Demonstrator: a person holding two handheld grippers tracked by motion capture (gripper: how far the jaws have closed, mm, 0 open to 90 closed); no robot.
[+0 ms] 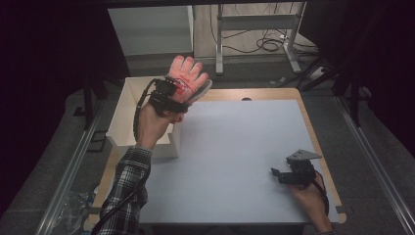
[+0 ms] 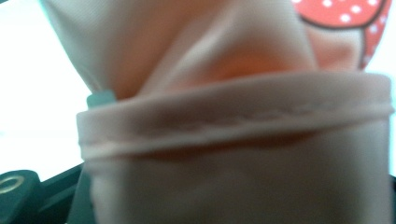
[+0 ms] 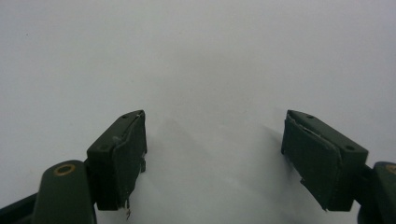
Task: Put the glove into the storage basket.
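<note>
A pink glove (image 1: pixel 190 74) with a red dotted patch is held up in the air, fingers spread and pointing away, over the back right corner of a white box (image 1: pixel 123 115). My left gripper (image 1: pixel 177 91) is shut on the glove's cuff. In the left gripper view the glove's hemmed cuff (image 2: pixel 233 154) hangs close in front of the camera and hides the jaws. At the front right my right gripper (image 1: pixel 275 174) rests low on the white table top (image 1: pixel 235 142). Its jaws point left and stand open, with nothing between them (image 3: pixel 215 140).
The open white box stands at the table's left edge, beside the raised forearm. Behind the table are a white cabinet (image 1: pixel 149 29), a metal frame's legs (image 1: pixel 219 46) and cables on the floor (image 1: pixel 271 44). Crumpled plastic (image 1: pixel 73 208) lies at the bottom left.
</note>
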